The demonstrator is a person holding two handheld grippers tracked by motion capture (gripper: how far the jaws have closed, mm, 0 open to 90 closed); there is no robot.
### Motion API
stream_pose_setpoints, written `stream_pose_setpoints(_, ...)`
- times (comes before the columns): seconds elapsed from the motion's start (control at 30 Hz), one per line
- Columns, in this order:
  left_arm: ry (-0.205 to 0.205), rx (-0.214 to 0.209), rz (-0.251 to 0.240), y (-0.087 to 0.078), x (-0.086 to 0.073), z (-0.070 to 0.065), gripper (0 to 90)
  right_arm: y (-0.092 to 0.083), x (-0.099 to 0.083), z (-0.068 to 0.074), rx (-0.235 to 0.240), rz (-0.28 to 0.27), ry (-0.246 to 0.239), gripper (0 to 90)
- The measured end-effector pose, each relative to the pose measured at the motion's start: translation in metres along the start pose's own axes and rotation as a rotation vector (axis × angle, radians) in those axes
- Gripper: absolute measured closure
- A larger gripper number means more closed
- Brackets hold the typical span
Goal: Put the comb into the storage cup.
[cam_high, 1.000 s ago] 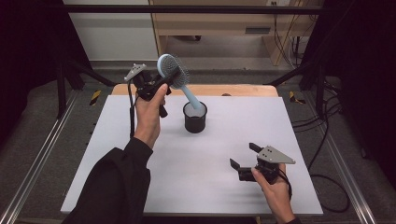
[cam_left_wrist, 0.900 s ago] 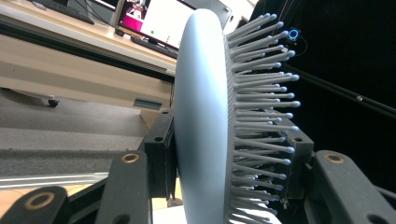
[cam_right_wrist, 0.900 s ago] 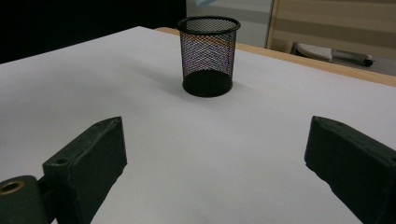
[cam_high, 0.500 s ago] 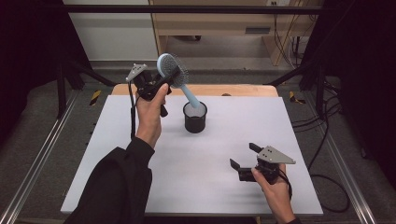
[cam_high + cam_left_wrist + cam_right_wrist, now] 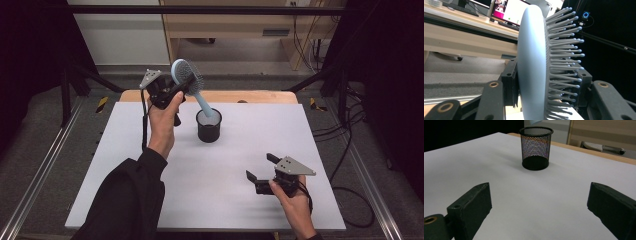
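A pale blue hairbrush (image 5: 186,75) is held up over the back of the white table (image 5: 150,165). My left gripper (image 5: 176,89) is shut on its oval head. In the left gripper view the pads (image 5: 510,82) press the brush's (image 5: 534,65) smooth back on one side and its bristles on the other. The handle slants down to the right, and its end hangs just over a black mesh cup (image 5: 209,126). Near the front right, my right gripper (image 5: 259,166) rests low with its jaws wide open and nothing between them. It (image 5: 539,202) faces the cup (image 5: 536,147).
A wooden board edge (image 5: 250,96) runs along the back of the table. Metal frame rails (image 5: 35,170) flank both sides, and cables (image 5: 350,150) trail on the floor at the right. A desk with a monitor (image 5: 509,12) stands beyond the table.
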State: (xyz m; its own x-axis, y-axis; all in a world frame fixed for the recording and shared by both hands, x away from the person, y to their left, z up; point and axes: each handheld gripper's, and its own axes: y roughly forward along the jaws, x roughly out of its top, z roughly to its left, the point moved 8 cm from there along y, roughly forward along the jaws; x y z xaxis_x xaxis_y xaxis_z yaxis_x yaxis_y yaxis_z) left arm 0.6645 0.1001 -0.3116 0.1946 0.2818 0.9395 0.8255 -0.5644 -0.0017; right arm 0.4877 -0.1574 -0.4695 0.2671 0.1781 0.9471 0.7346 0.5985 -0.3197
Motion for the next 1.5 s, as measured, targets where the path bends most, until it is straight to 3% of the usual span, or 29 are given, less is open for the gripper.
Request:
stream_pose_setpoints(0.57, 0.046, 0.008, 0.022, 0.005, -0.009, 0.000, 50.4, 0.000, 0.000, 0.001, 0.006, 0.000, -0.001, 5.7)
stream_pose_setpoints(0.87, 0.026, 0.012, 0.021, 0.009, -0.015, 0.001, 50.3, -0.001, 0.001, 0.001, 0.009, -0.003, -0.002, 5.7)
stream_pose_setpoints(1.07, 0.024, 0.035, 0.037, 0.011, -0.024, 0.007, 50.3, -0.002, 0.001, 0.001, 0.011, -0.007, 0.001, 5.7)
stream_pose_setpoints(1.17, 0.048, 0.071, 0.040, 0.011, -0.028, 0.009, 50.3, -0.002, 0.002, 0.000, 0.010, -0.009, 0.004, 5.7)
stream_pose_setpoints(1.5, 0.045, 0.051, 0.059, 0.017, -0.039, 0.004, 50.3, -0.005, 0.003, -0.001, 0.015, -0.018, 0.008, 5.6)
